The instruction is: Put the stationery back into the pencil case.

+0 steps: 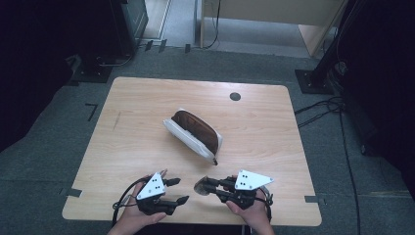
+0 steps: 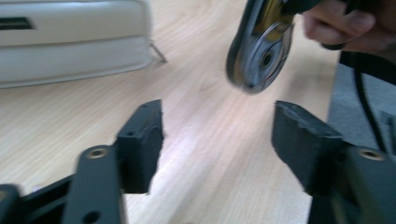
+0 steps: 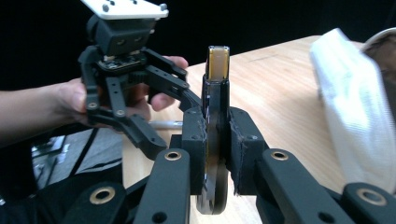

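Observation:
A white pouch [image 1: 195, 134] with a brown top lies slantwise in the middle of the wooden table [image 1: 147, 98]. Near the front edge my right gripper [image 1: 209, 187] is shut on a round flat disc with a shiny metal face and a yellow rim [image 1: 199, 186]. In the right gripper view the pads [image 3: 194, 140] clamp the disc [image 3: 217, 70] edge-on. My left gripper [image 1: 180, 190] stands open just left of it, nothing between its jaws. From the left gripper view the disc [image 2: 259, 51] hangs beyond the open gripper [image 2: 217, 140], with the pouch [image 2: 70, 42] at upper left.
A dark round hole [image 1: 235, 96] sits in the table's far side. Black stands [image 1: 313, 78] and cables [image 1: 323, 107] are on the grey floor to the right. Both hands work close to the table's front edge.

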`<action>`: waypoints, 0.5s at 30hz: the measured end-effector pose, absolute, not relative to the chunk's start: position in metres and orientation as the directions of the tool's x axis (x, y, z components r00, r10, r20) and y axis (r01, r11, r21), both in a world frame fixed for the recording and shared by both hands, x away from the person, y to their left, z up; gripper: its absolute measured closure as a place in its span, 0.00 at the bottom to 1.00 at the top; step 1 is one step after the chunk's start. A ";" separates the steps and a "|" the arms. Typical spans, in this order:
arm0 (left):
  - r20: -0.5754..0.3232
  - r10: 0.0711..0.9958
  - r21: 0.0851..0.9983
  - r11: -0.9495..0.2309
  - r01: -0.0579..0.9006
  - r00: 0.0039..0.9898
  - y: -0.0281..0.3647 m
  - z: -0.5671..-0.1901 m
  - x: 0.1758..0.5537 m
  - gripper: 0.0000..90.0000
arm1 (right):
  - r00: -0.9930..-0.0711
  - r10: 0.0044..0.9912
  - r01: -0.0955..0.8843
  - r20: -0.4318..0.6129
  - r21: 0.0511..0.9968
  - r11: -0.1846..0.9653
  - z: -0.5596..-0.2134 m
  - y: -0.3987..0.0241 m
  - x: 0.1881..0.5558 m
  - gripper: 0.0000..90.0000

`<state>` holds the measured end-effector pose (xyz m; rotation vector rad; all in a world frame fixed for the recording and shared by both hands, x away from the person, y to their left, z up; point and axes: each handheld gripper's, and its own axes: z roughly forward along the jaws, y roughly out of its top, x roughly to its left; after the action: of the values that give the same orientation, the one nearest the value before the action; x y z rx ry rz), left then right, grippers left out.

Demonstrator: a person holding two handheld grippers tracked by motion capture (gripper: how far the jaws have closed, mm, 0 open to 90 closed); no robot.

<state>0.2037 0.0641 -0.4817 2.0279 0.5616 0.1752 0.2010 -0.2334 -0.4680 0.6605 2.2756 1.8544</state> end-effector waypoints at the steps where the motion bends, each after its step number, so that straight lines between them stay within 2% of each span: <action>1: -0.095 0.499 0.849 -0.411 0.332 0.862 0.067 -0.480 0.205 0.28 | -0.890 0.424 0.250 0.166 0.957 0.149 -0.466 -0.234 0.201 0.88; 3: -0.097 0.514 0.848 -0.407 0.341 0.852 0.069 -0.479 0.206 0.19 | -0.884 0.437 0.252 0.167 0.957 0.143 -0.464 -0.236 0.200 0.87; 5: -0.100 0.546 0.849 -0.389 0.357 0.832 0.075 -0.477 0.208 0.15 | -0.877 0.450 0.254 0.167 0.957 0.139 -0.462 -0.237 0.200 0.88; 15: -0.110 0.647 0.851 -0.331 0.408 0.755 0.108 -0.469 0.216 0.04 | -0.839 0.521 0.252 0.158 0.961 0.116 -0.448 -0.244 0.203 0.87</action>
<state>0.2164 0.1085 -0.4686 1.9698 0.7993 0.3055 0.2029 -0.2437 -0.4482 0.7687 2.1720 1.7968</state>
